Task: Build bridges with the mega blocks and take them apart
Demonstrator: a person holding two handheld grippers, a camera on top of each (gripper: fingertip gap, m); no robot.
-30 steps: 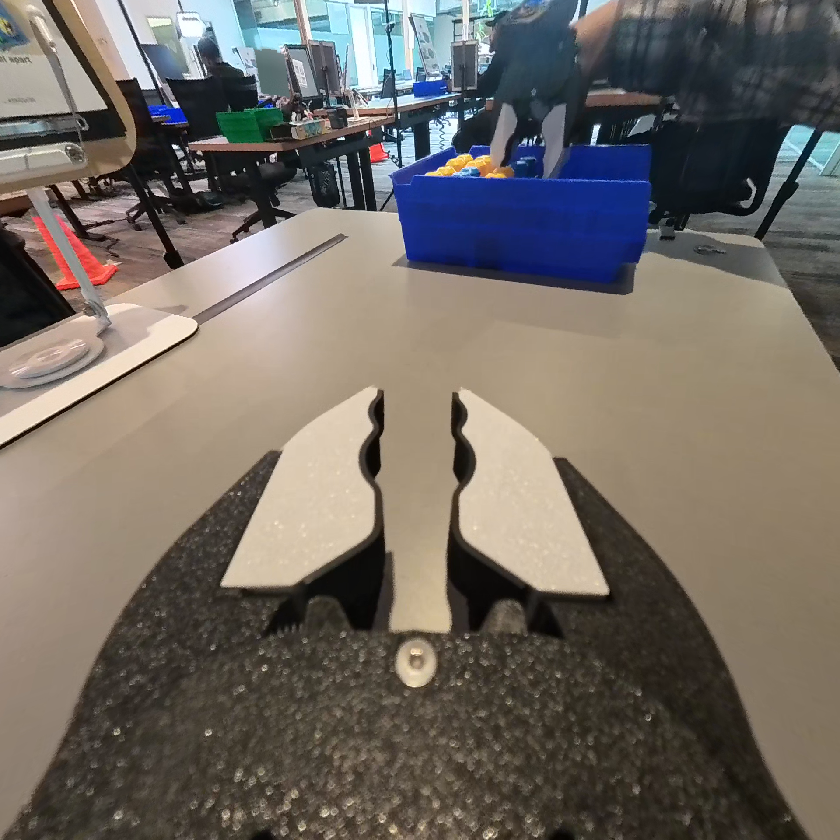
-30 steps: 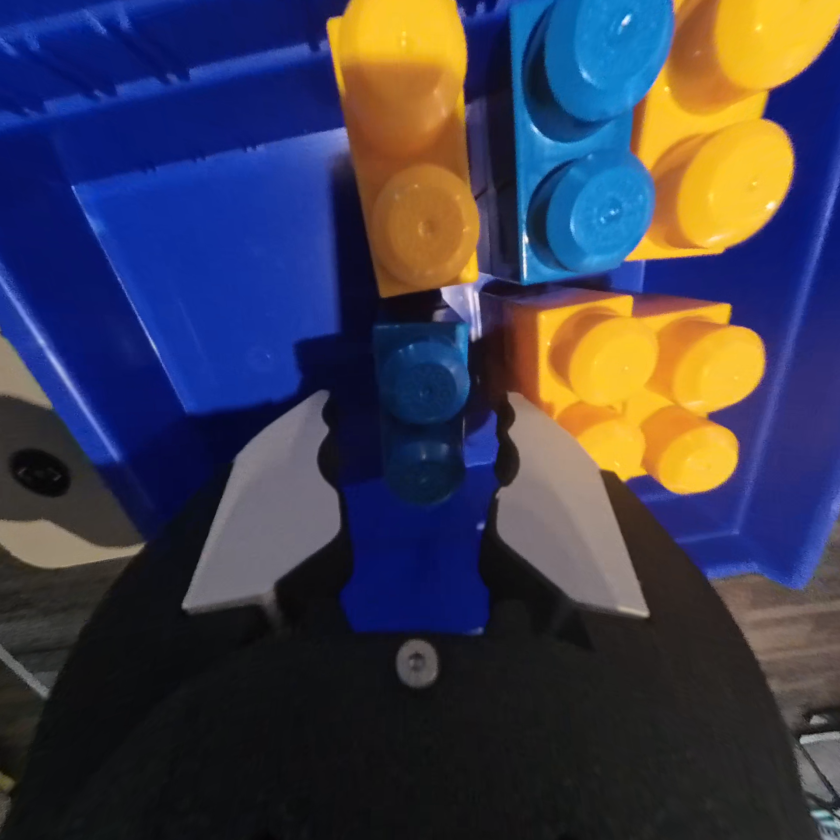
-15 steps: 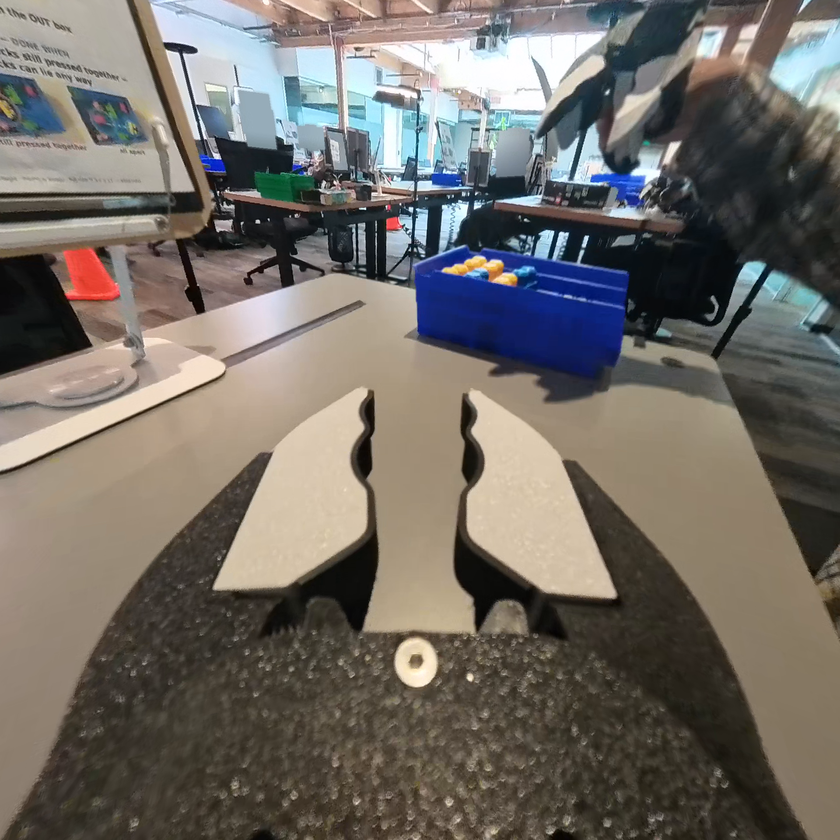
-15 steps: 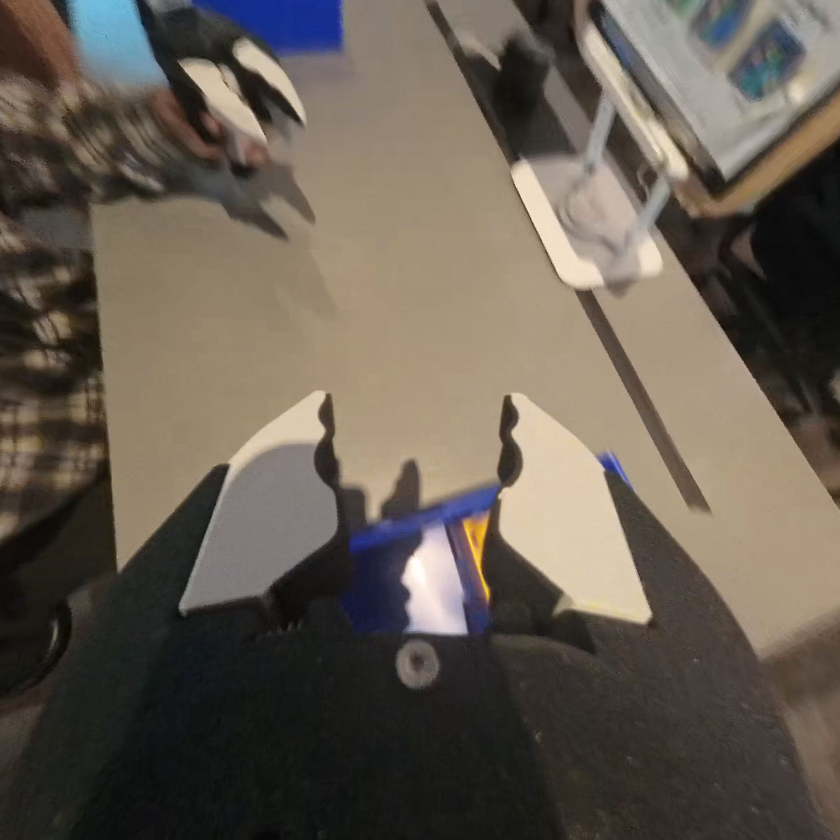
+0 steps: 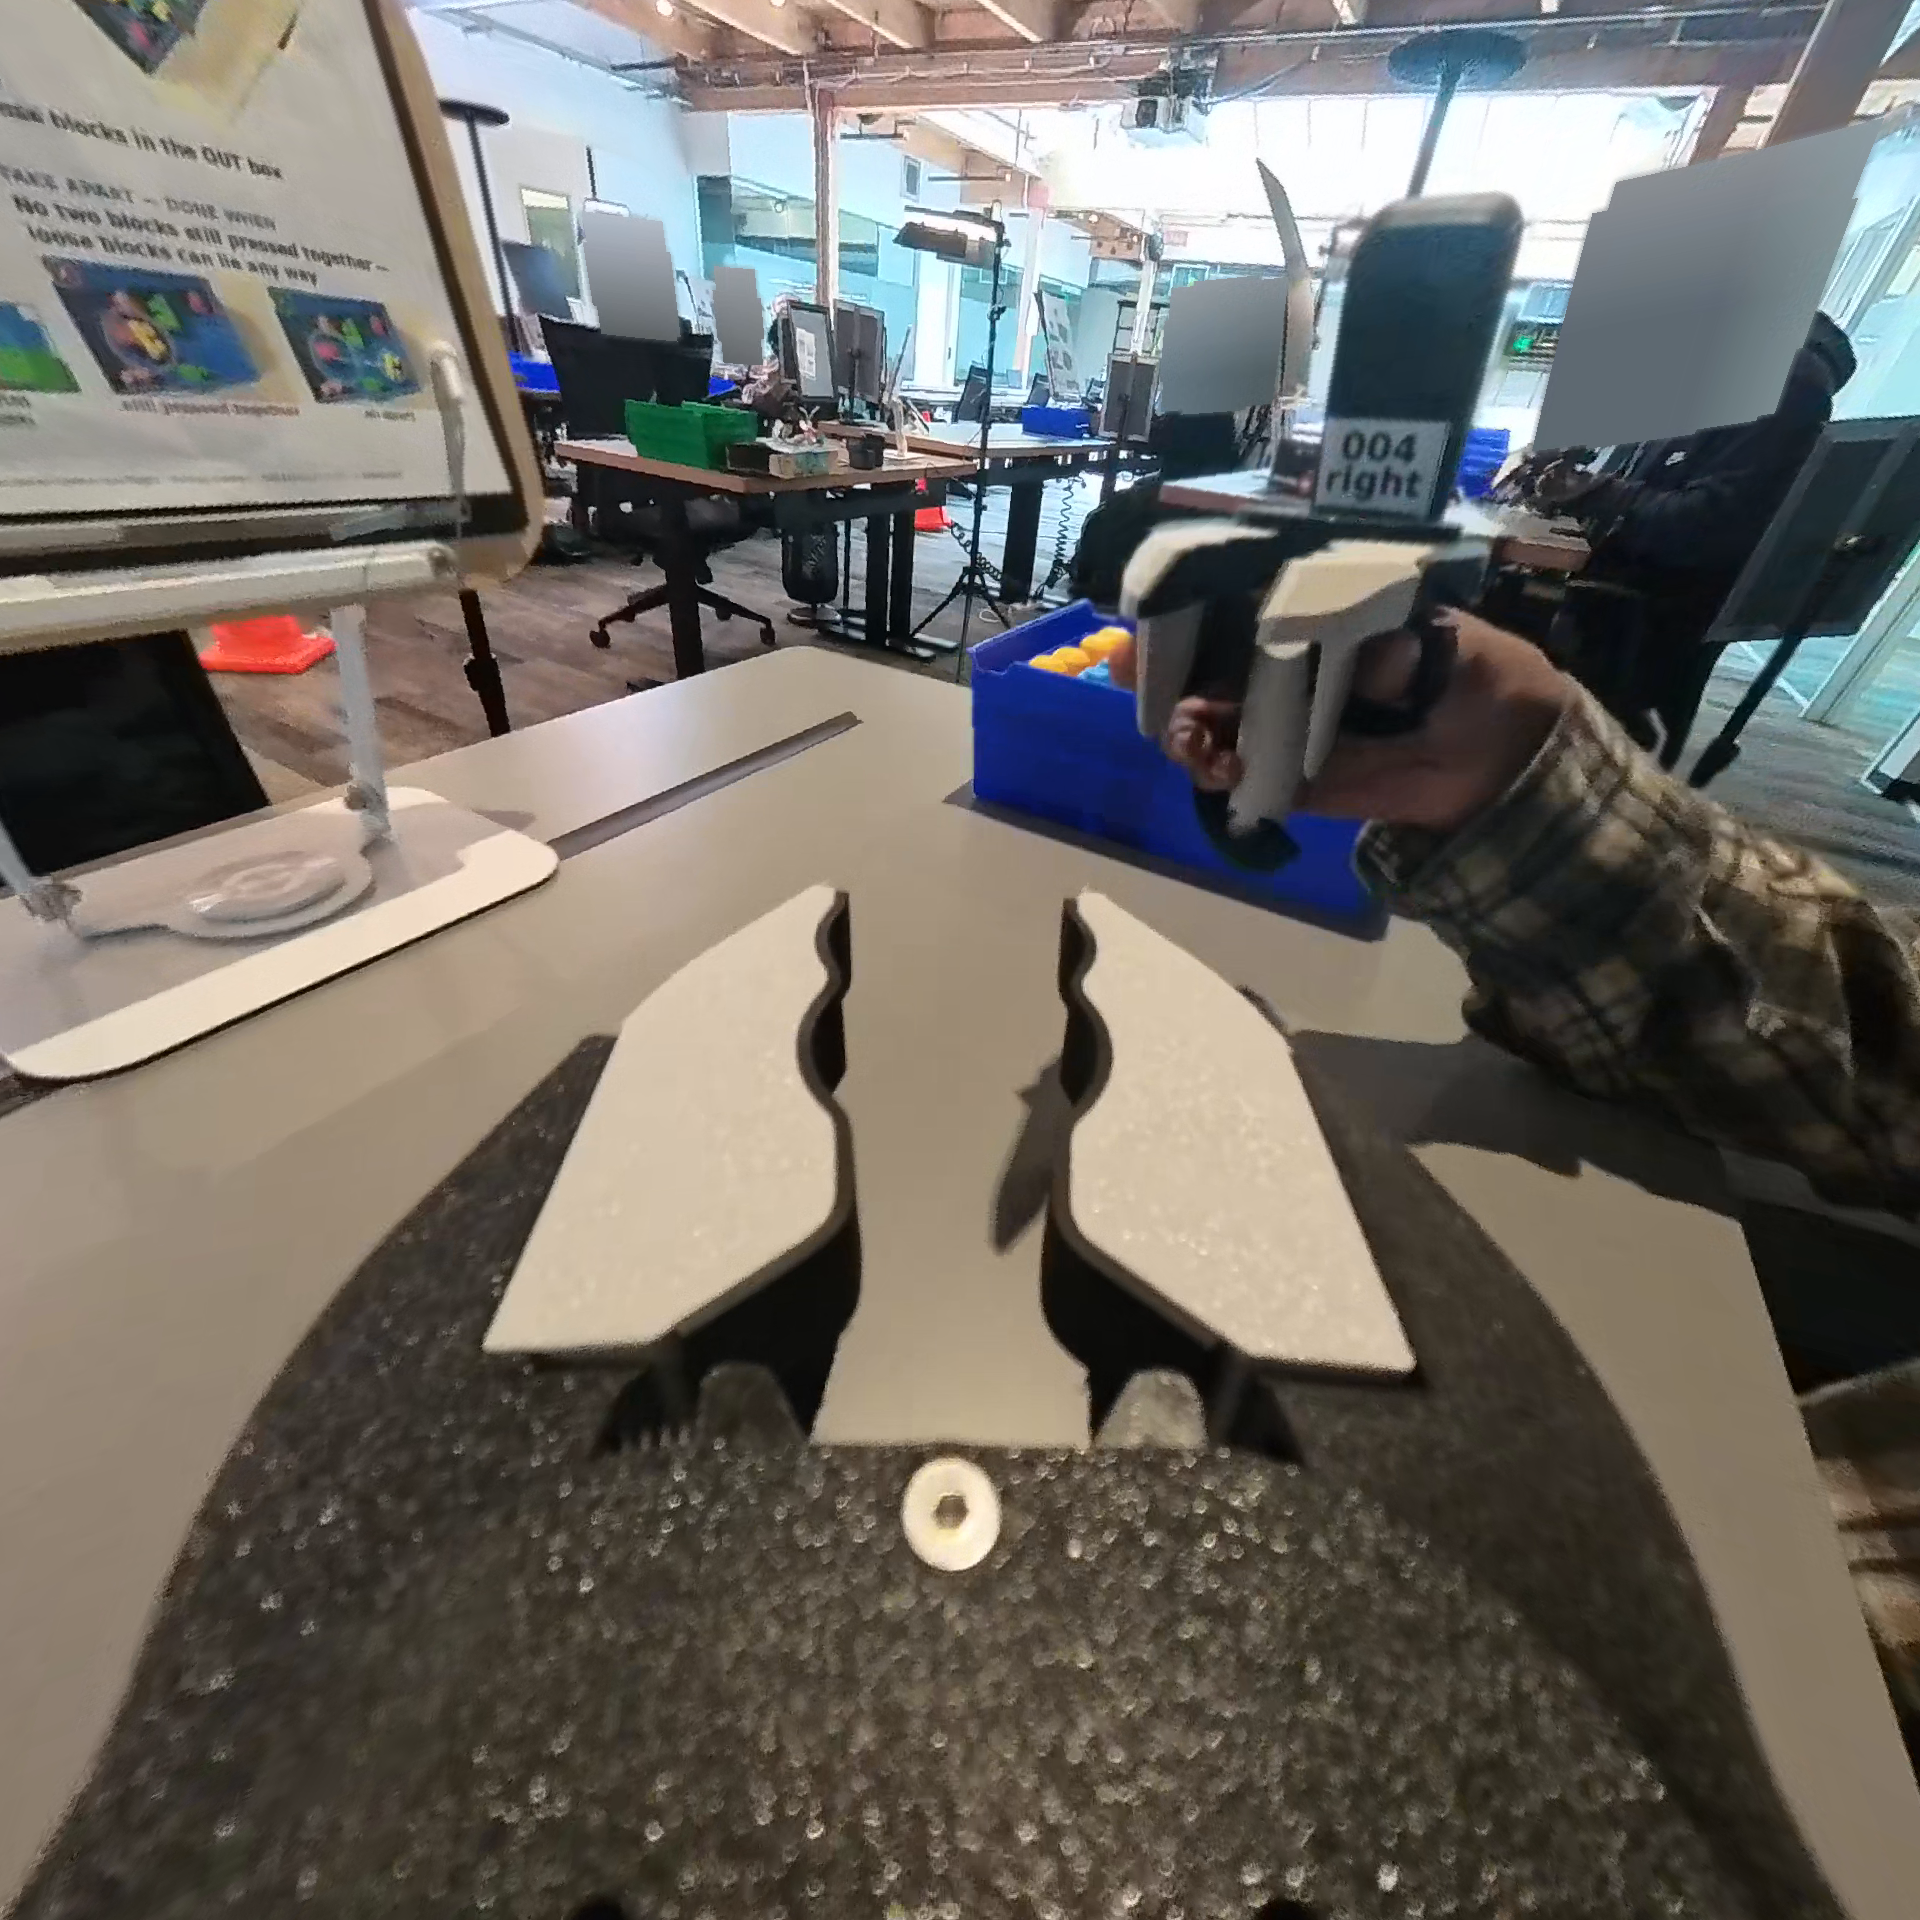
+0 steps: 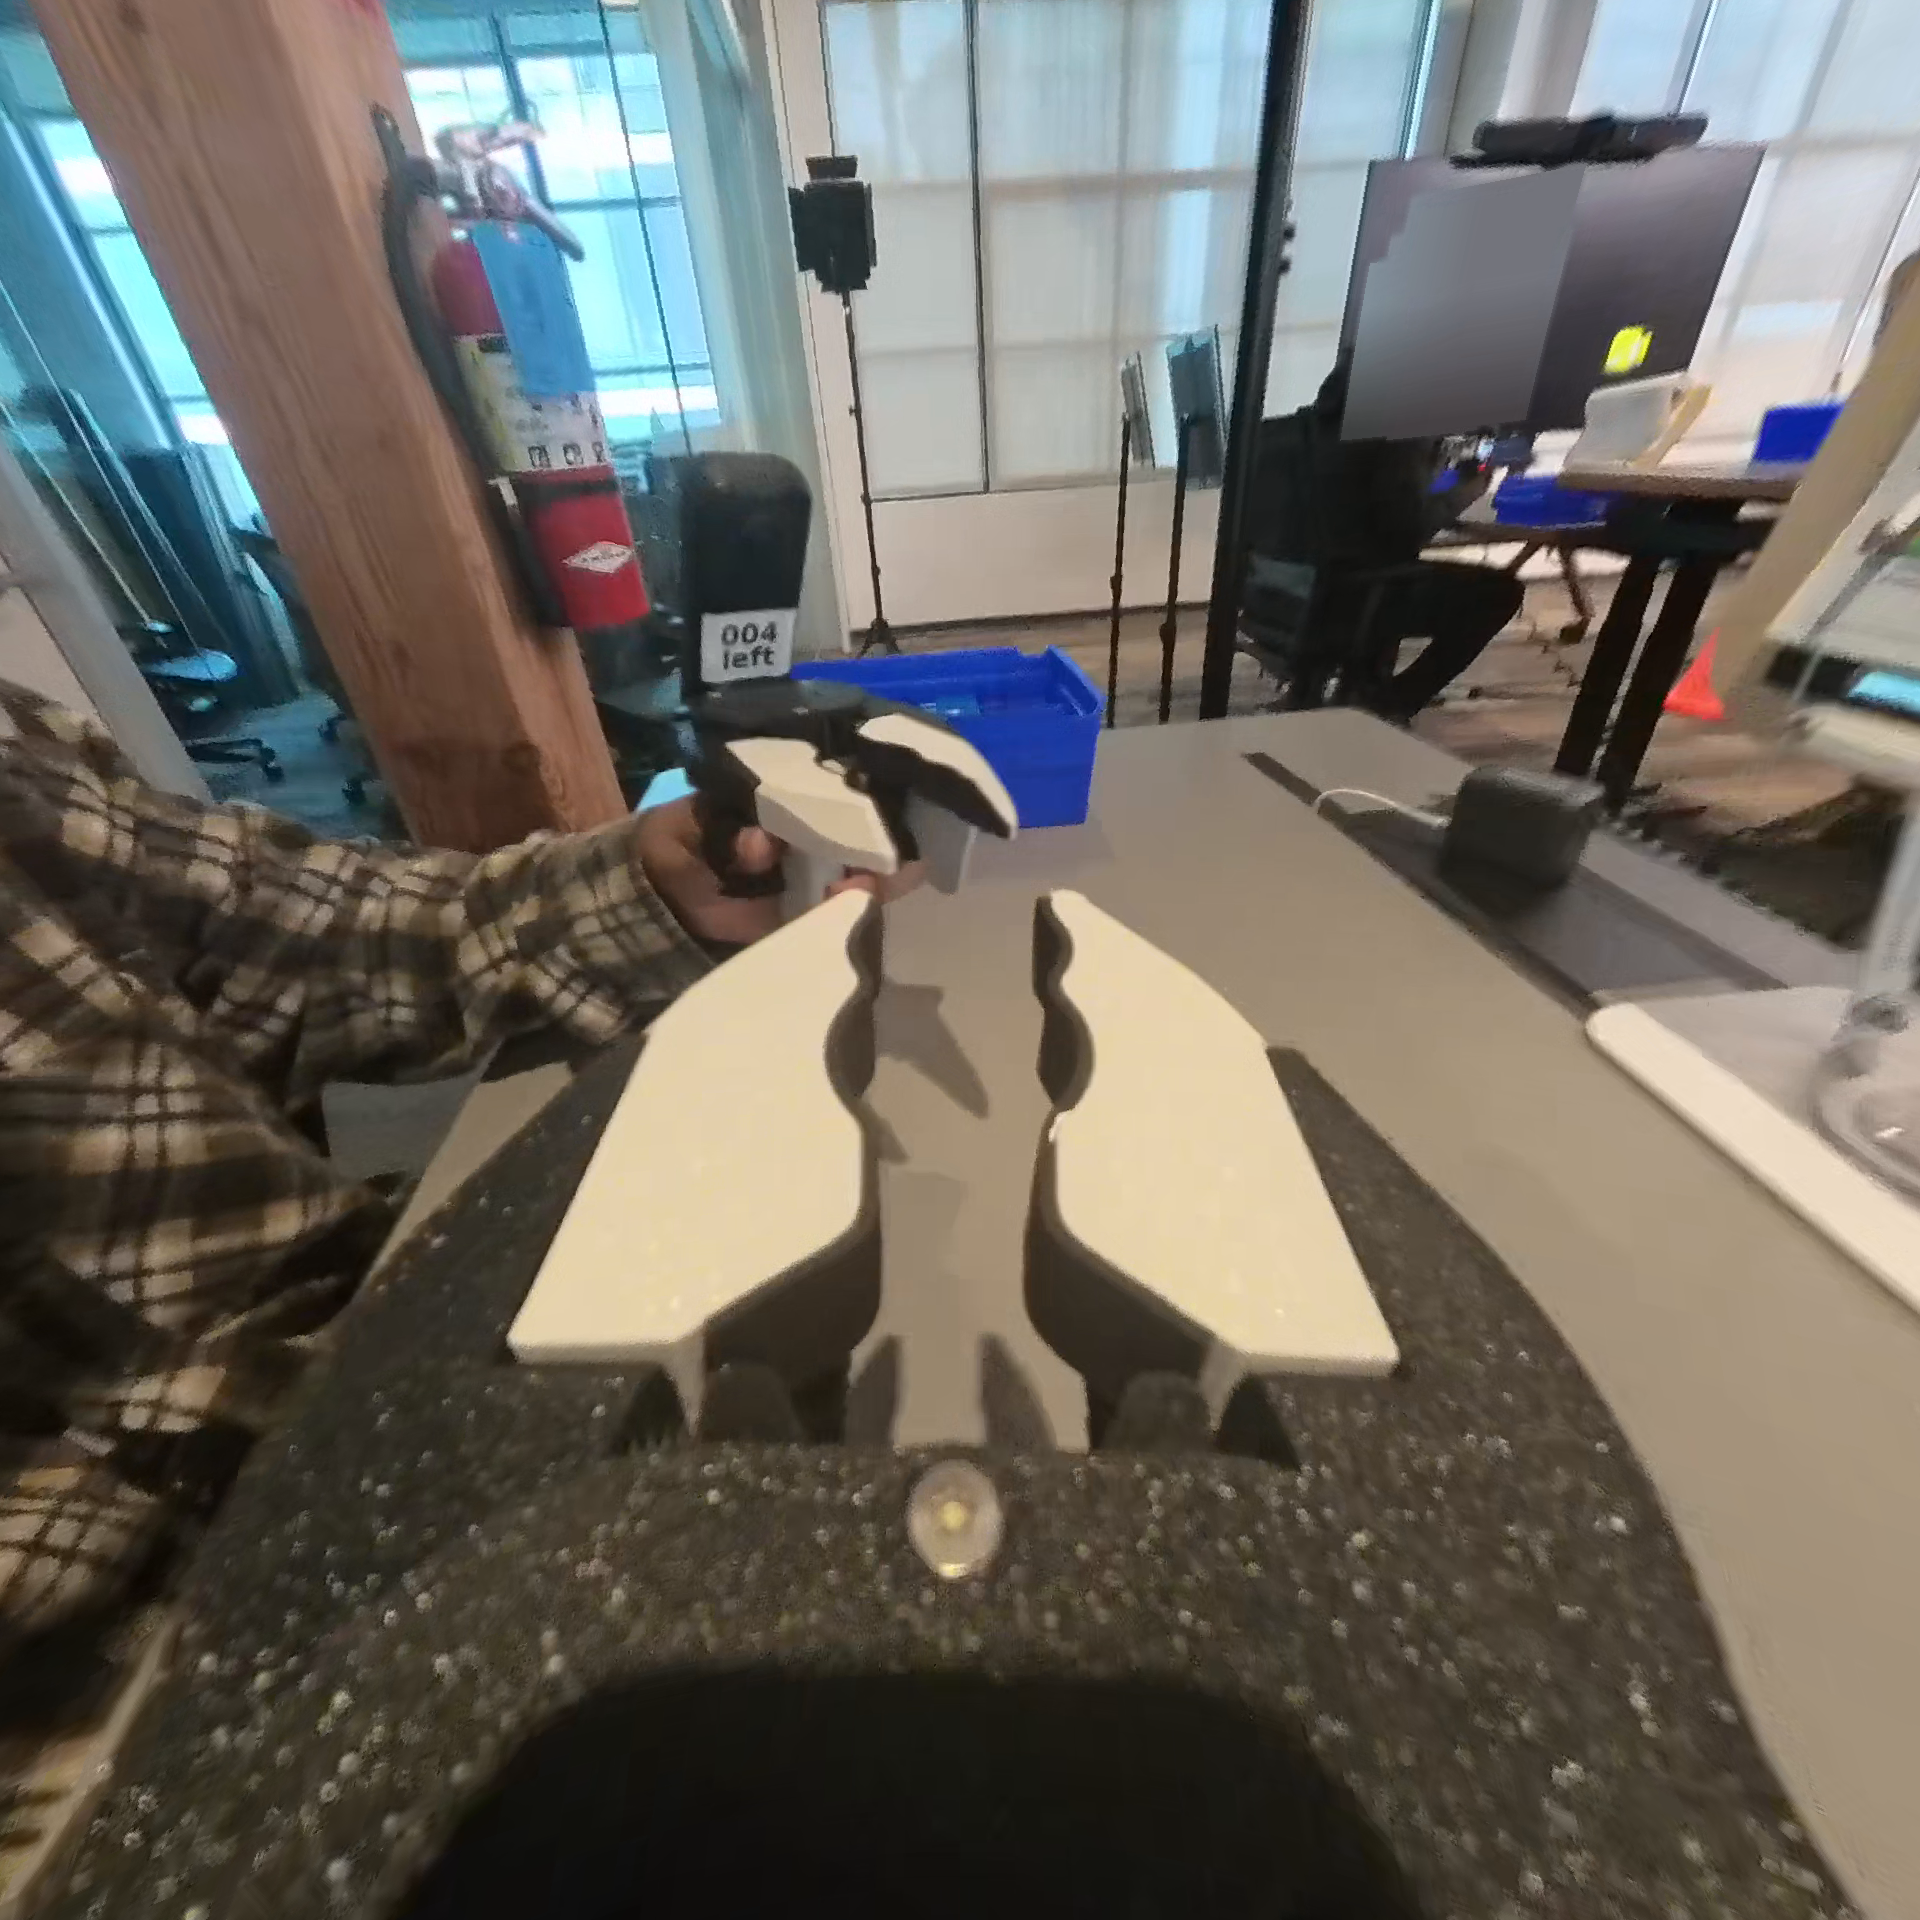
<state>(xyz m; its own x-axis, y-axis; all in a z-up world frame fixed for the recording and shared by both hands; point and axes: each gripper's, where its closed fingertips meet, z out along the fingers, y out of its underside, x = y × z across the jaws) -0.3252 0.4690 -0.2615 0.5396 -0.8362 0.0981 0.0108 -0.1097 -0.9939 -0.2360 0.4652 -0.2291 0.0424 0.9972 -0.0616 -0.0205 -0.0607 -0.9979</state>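
- The left gripper (image 5: 951,1039) is held low over the grey table (image 5: 727,831), fingers (image 5: 717,1122) apart with only bare table between them. It holds nothing and looks parked, ready for a block.
- The right gripper (image 6: 954,1039) also faces bare table, fingers (image 6: 1153,1122) apart and empty. In the left wrist view it (image 5: 1231,727) hangs just in front of the blue bin (image 5: 1060,748), fingertips pointing down, gripped by a hand (image 5: 1423,738) in a plaid sleeve (image 5: 1662,977).
- The mega blocks (image 5: 1081,655) lie in that blue bin at the table's far right corner; only a few yellow and blue tops show over the rim. None is on the table, so I judge that no bridge is begun.
- A second blue bin (image 6: 997,717) stands at the table's other end, behind the left gripper (image 6: 894,821); its contents cannot be made out.
- An instruction sheet on a stand (image 5: 239,312) sits at the left, probably kept there for reference.
- Against 1.0 s ago: the right gripper was then inside the bin, fingers either side of a dark blue 2-stud block. Now it is out of the bin and carries no block, so that grasp seems to have been given up. The left gripper has hardly moved.
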